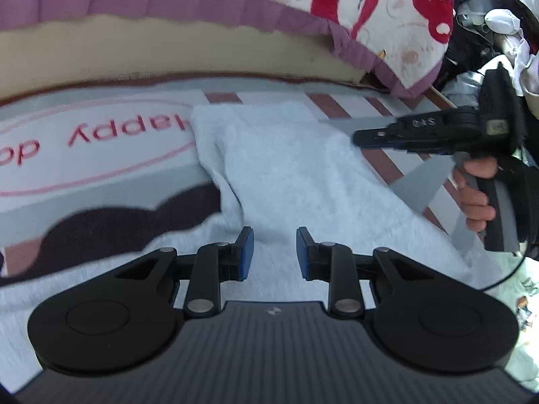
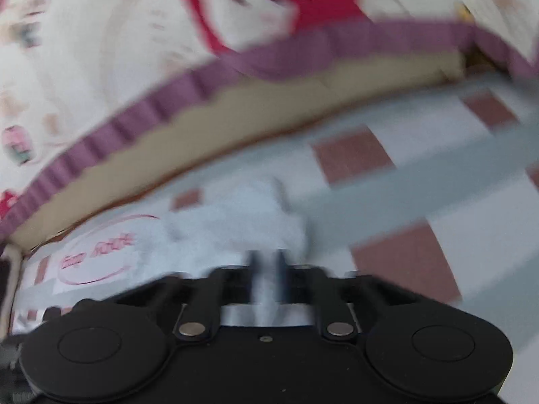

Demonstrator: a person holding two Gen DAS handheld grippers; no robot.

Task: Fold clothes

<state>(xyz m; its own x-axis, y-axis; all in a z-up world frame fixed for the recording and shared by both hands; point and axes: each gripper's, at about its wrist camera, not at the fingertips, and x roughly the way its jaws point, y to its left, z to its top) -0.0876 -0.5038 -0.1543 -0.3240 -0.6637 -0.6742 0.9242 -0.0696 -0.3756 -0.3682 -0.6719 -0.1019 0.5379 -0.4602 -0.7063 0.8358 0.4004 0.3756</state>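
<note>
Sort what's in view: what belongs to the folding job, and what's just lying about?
For the job:
- pale blue towel
- left gripper, open over it
- right gripper, shut

Lying about:
- patterned bedsheet
- purple-edged quilt
- pile of clothes

1. Both views are bright, in soft, even daylight with a cool, bluish cast; shadows are faint.
2. The left wrist view is mostly sharp, slightly smeared on the lettering at left.
3. The right wrist view is heavily motion-blurred throughout.
4. Fisheye distortion bends straight edges into arcs; corners vignette black.
</note>
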